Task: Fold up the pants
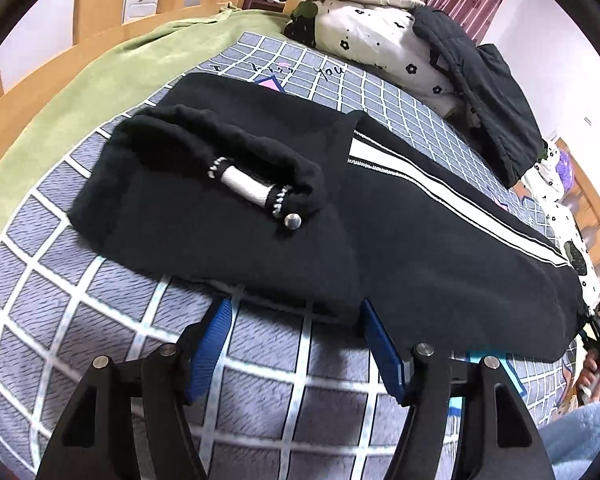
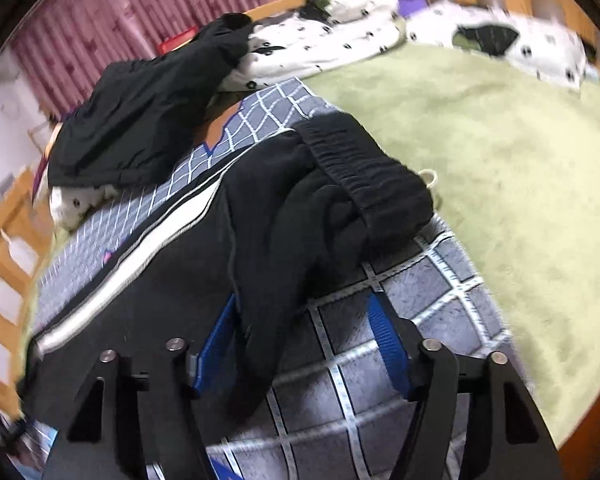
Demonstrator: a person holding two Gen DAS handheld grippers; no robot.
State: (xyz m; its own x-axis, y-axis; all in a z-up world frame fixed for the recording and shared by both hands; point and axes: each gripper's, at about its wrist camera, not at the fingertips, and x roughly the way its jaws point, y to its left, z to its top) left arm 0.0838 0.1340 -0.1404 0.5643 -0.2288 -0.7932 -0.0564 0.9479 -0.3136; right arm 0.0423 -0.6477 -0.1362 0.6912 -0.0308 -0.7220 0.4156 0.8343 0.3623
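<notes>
Black pants (image 1: 340, 216) with a white side stripe lie on a grey checked blanket (image 1: 80, 320) on the bed. A cuffed end with a white drawstring piece (image 1: 244, 184) is laid over them on the left. My left gripper (image 1: 296, 312) is open, its blue fingers (image 1: 212, 340) just short of the pants' near edge. In the right wrist view the pants (image 2: 172, 280) lie bunched, waistband (image 2: 364, 168) on top. My right gripper (image 2: 304, 312) is open, with a fold of black cloth lying between its fingers (image 2: 384, 332).
A second black garment (image 1: 484, 80) lies on a white flowered quilt (image 1: 380, 36) at the far side. A green sheet (image 2: 500, 184) covers the rest of the bed. A wooden bed frame (image 1: 100, 0) surrounds it. A person's hand (image 1: 592, 372) shows at the right.
</notes>
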